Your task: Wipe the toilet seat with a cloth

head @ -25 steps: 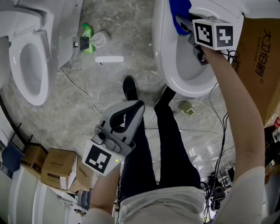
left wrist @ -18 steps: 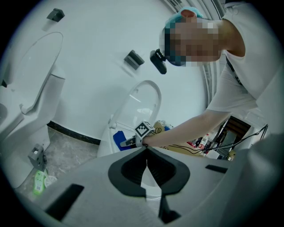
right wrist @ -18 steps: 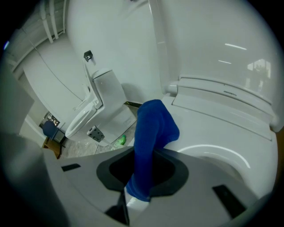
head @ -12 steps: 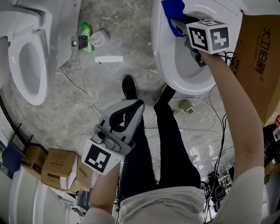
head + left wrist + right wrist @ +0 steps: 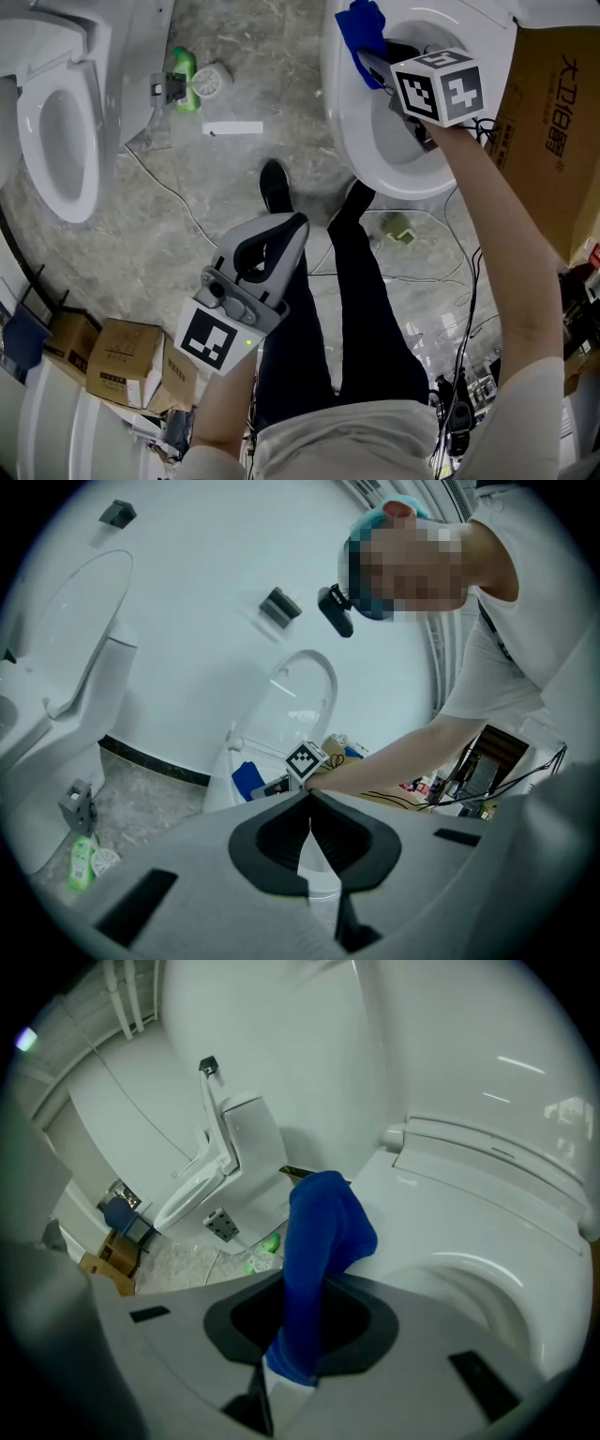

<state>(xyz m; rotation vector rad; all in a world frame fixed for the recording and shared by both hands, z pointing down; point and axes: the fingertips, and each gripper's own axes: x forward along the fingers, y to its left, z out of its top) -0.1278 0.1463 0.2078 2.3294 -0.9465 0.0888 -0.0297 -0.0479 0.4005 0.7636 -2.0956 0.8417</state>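
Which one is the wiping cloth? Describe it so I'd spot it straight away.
Find the toilet at the head view's upper right, the one the person's right arm reaches to. On the left side of its rim, the right gripper pinches the cloth: a crumpled bright blue rag, the only blue thing on white porcelain.

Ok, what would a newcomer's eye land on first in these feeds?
The bright blue cloth, clamped in the right gripper and resting on the toilet seat at the head view's top. Then the left gripper, shut and empty, hanging above the person's legs, and a second toilet at far left.
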